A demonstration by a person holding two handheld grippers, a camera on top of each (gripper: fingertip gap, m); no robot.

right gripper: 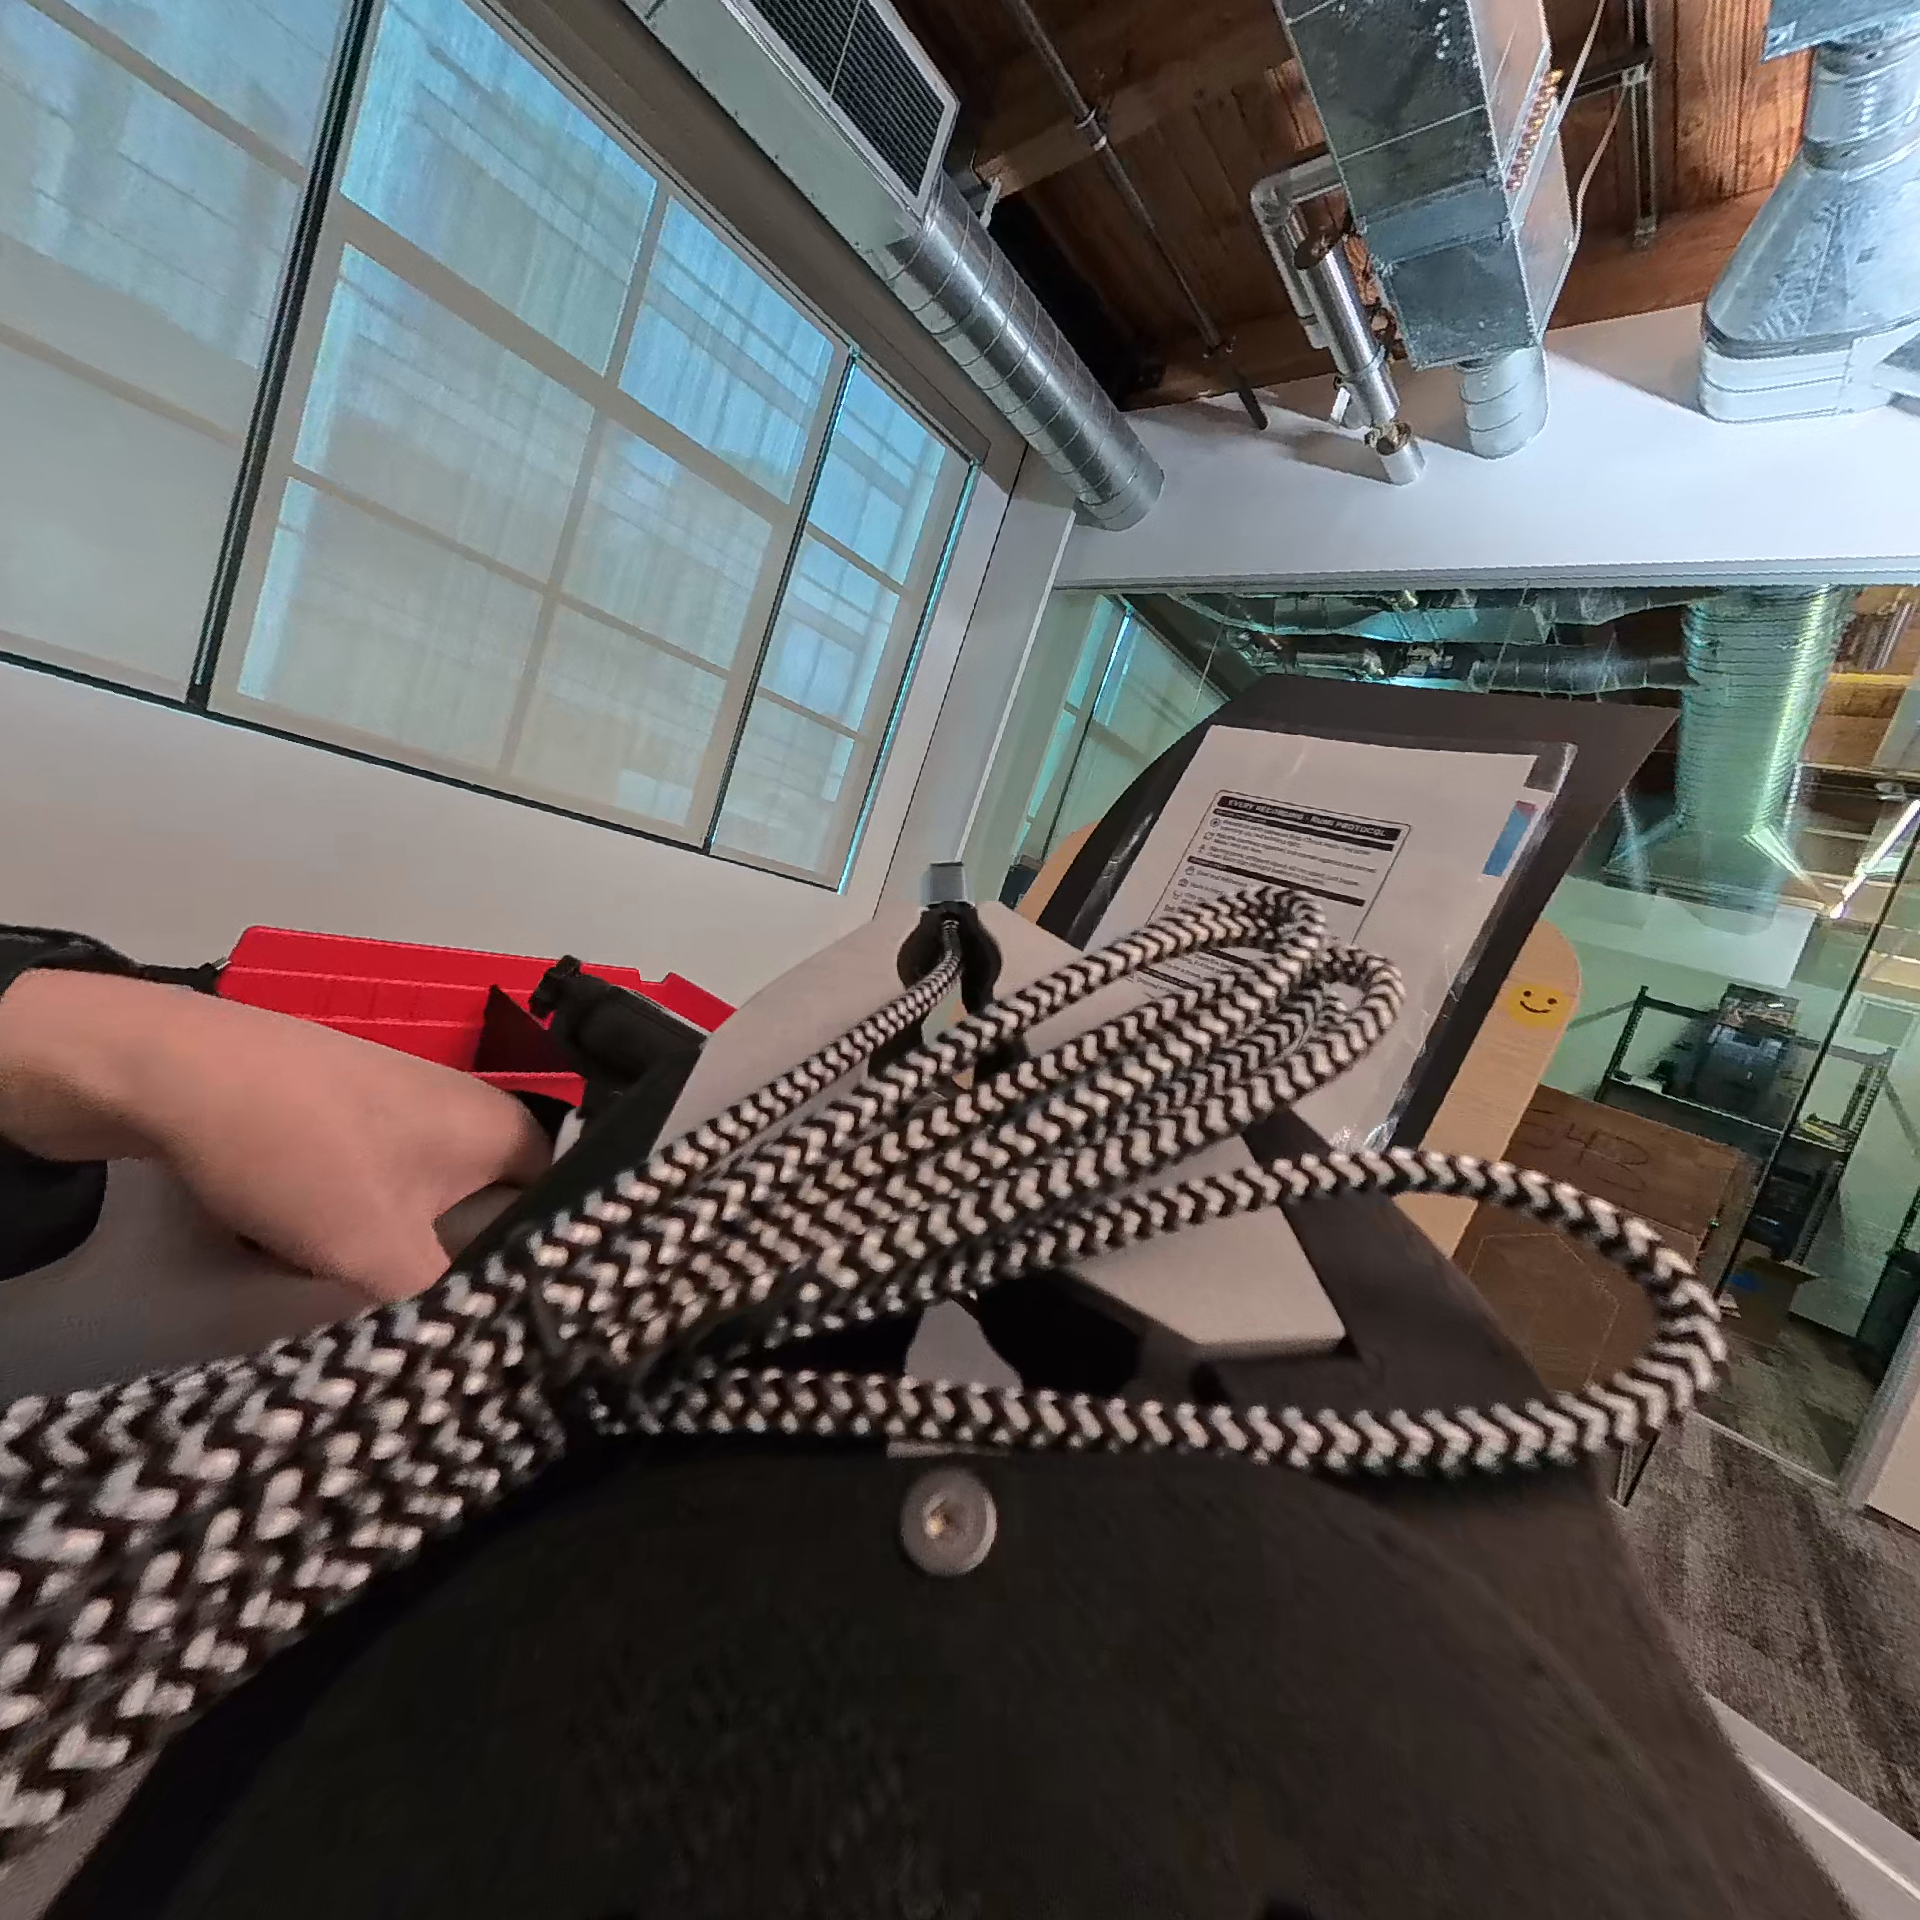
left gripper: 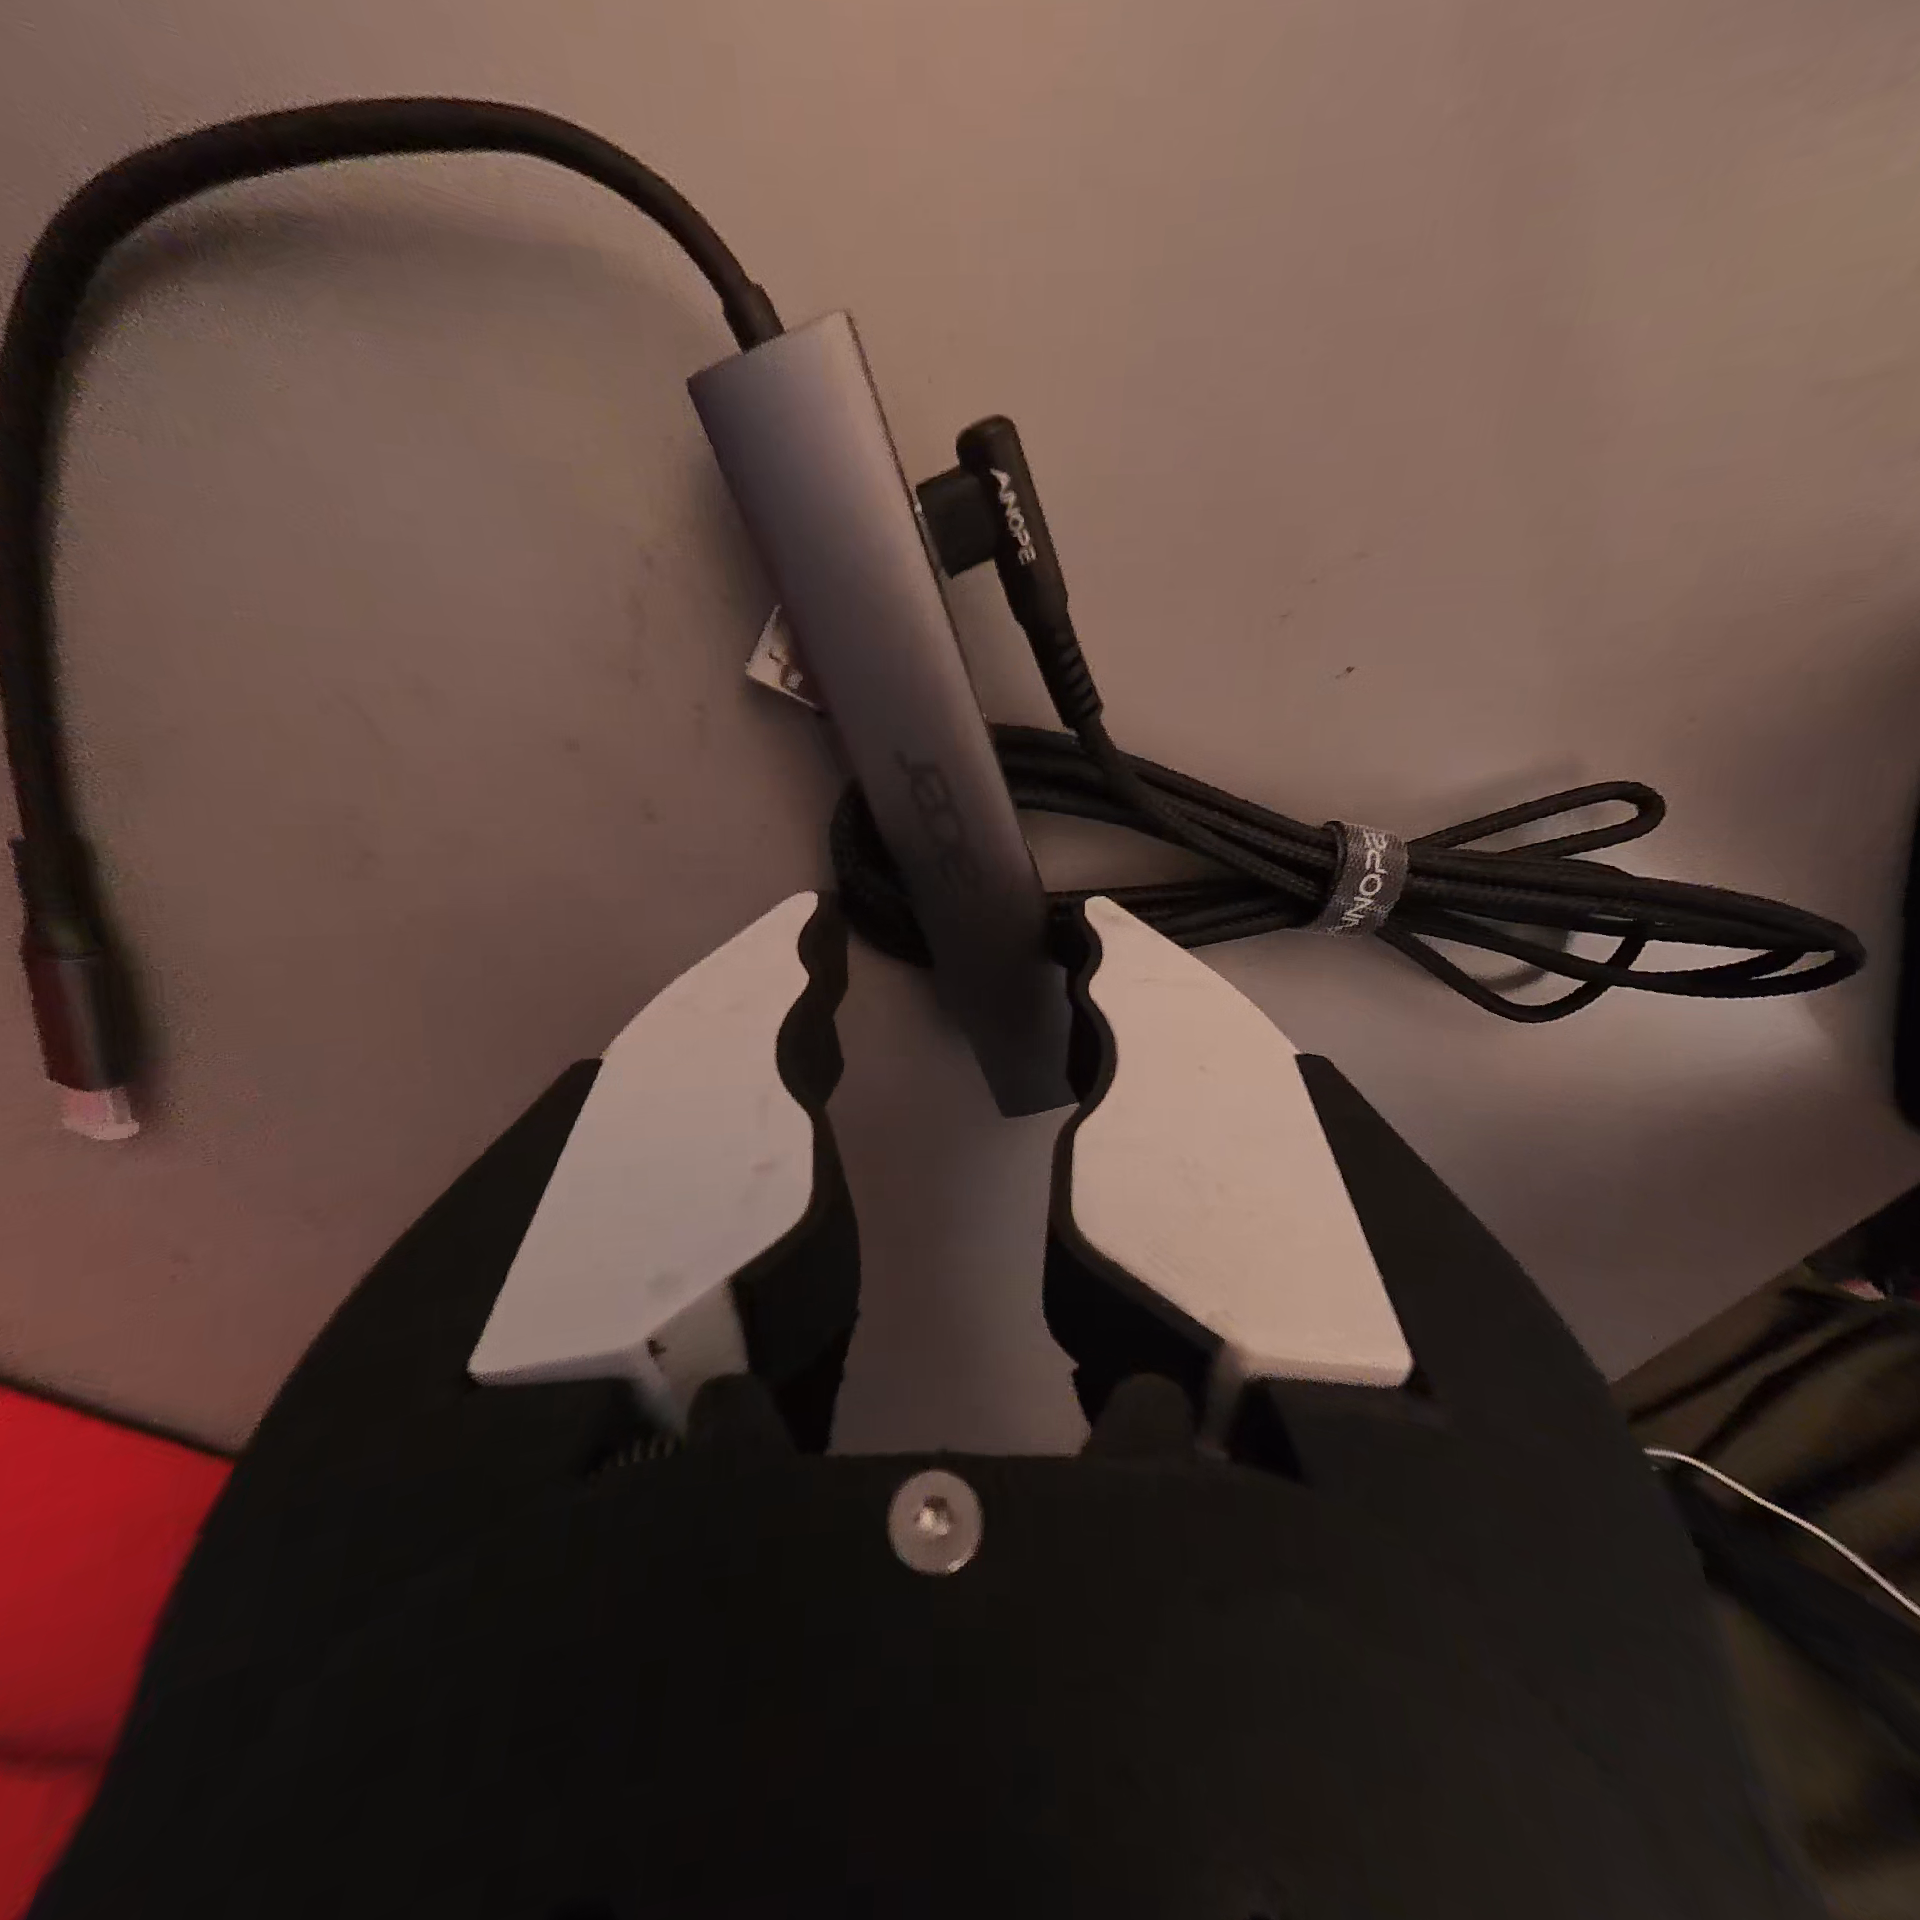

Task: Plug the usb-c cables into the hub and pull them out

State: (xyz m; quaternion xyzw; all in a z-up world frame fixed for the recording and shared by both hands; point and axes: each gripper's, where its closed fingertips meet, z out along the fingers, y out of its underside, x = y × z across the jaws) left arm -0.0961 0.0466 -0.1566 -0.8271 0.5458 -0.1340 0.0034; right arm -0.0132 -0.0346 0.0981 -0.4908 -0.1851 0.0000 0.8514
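In the left wrist view a slim grey hub (left gripper: pixel 831 540) lies tilted on the grey table (left gripper: pixel 1351 260). Its black tail cable (left gripper: pixel 312 135) arcs left to a loose plug (left gripper: pixel 88 1049). A black right-angle USB-C plug (left gripper: pixel 997 509) sits in the hub's right side; its cable bundle (left gripper: pixel 1455 873) is held by a strap. My left gripper (left gripper: pixel 956 920) is open, and the hub's near end lies between its fingers against the right one. My right gripper (right gripper: pixel 951 935) is shut on a black-and-white braided cable (right gripper: pixel 1039 1132) just behind its grey plug (right gripper: pixel 945 883), raised in the air with loops draped over it.
A red box (right gripper: pixel 416 997) stands beyond a person's hand (right gripper: pixel 260 1132) at the left. A dark board with a printed sheet (right gripper: pixel 1351 831) stands ahead of the right gripper. Something red (left gripper: pixel 62 1507) lies off the table's near left, and dark clutter (left gripper: pixel 1818 1351) at the right.
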